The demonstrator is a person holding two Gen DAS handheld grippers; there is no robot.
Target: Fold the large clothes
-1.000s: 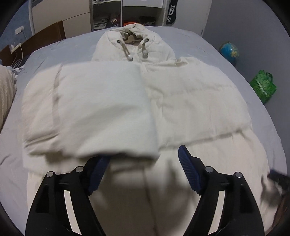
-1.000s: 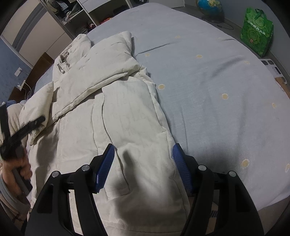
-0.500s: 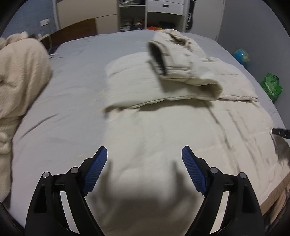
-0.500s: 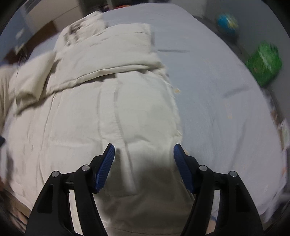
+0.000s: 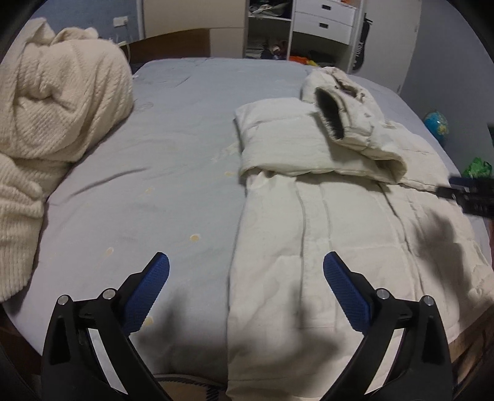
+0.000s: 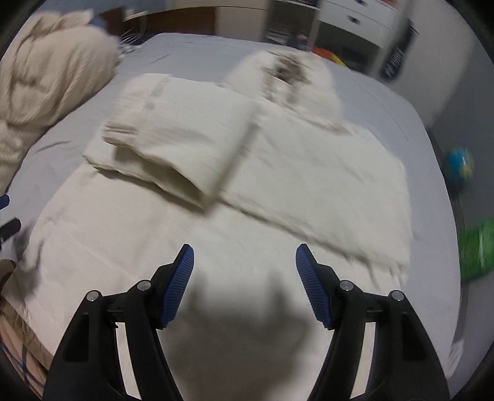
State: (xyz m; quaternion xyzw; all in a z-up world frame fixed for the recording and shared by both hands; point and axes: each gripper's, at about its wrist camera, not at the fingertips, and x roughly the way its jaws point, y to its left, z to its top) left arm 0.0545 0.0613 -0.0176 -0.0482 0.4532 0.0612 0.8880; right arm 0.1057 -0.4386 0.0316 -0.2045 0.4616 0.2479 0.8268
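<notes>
A large cream padded coat (image 5: 339, 222) lies flat on the grey-blue bed (image 5: 173, 154), hood toward the far end and both sleeves folded across the chest. One sleeve cuff (image 5: 330, 114) shows its dark opening. My left gripper (image 5: 247, 277) is open and empty, hovering over the coat's lower left edge and the sheet. My right gripper (image 6: 244, 265) is open and empty above the coat's lower body (image 6: 216, 246); this view is blurred. The right gripper also shows at the right edge of the left wrist view (image 5: 472, 194).
A cream knitted blanket (image 5: 52, 117) is heaped at the bed's left side. Shelves and white drawers (image 5: 311, 27) stand beyond the bed. A globe (image 5: 436, 123) and a green bag (image 5: 477, 168) sit on the floor to the right.
Both grippers have swung left: the left now looks across the coat's left edge and bare sheet, the right now sits over the coat's middle. Both stay open; the coat has not moved.
</notes>
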